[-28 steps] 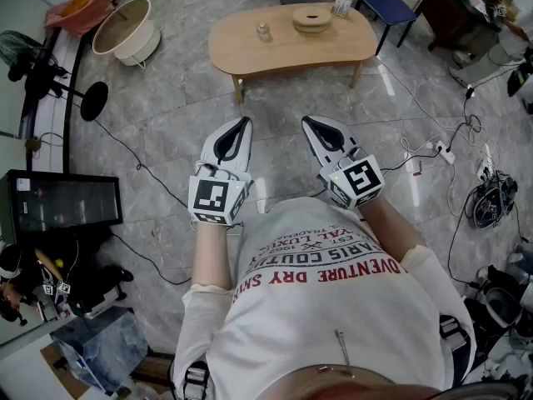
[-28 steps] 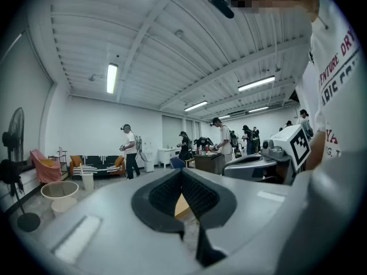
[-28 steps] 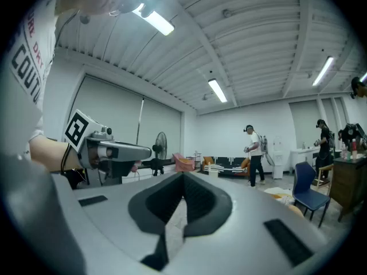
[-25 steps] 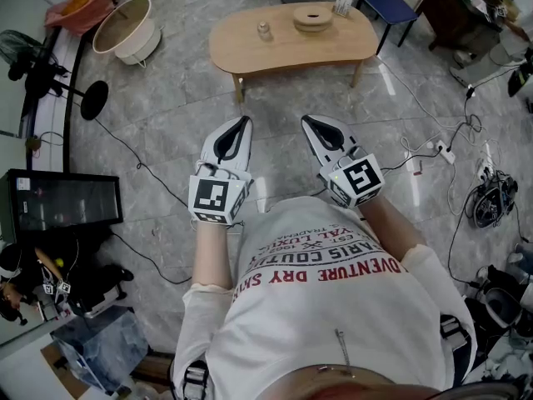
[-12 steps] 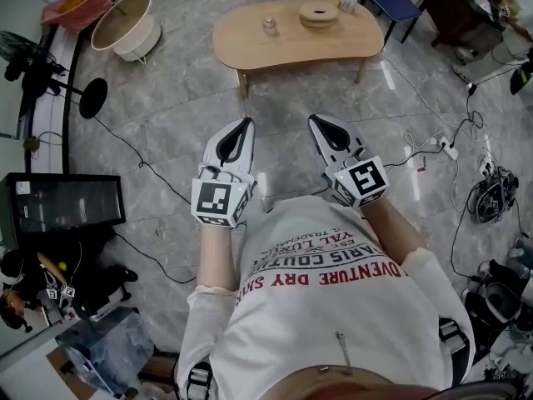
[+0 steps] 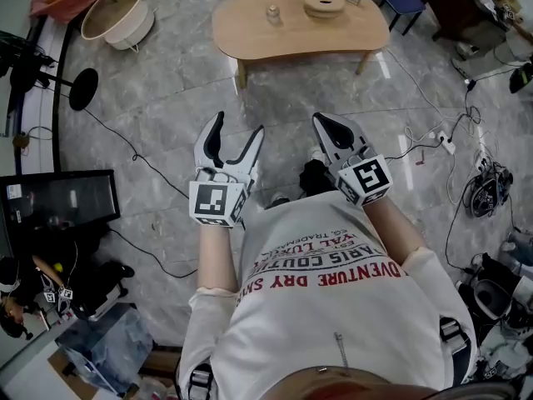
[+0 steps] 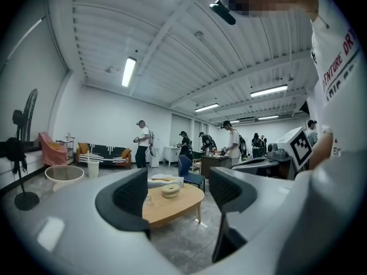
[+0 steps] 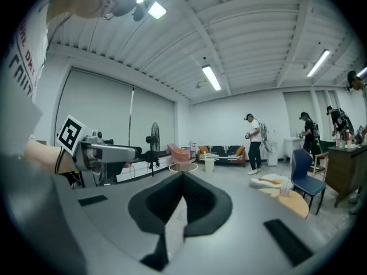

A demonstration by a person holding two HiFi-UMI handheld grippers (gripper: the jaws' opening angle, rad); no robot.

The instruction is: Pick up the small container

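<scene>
Since the earlier frame, the left gripper (image 6: pixel 238 125) had been parted; its jaws were opening, empty. The right gripper (image 6: pixel 321 120) was held closed, empty. The small clear glass container (image 6: pixel 272 12) stood far off on the kidney-shaped wooden table (image 6: pixel 250 36). It was judged light, rigid, slippery and fragile, best gripped across its body.

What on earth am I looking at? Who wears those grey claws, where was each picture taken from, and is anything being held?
There is no robot: a person holds a hand-worked two-jaw gripper in each hand. The head view comes from a camera on the person's head, looking down; the two gripper views come from cameras riding on each gripper, looking along its jaws. The left gripper is opening its jaws, with nothing between them; the right gripper is shut and empty. Ahead stands a low wooden table carrying a small container and a round wooden piece. Nothing is held yet.
</scene>
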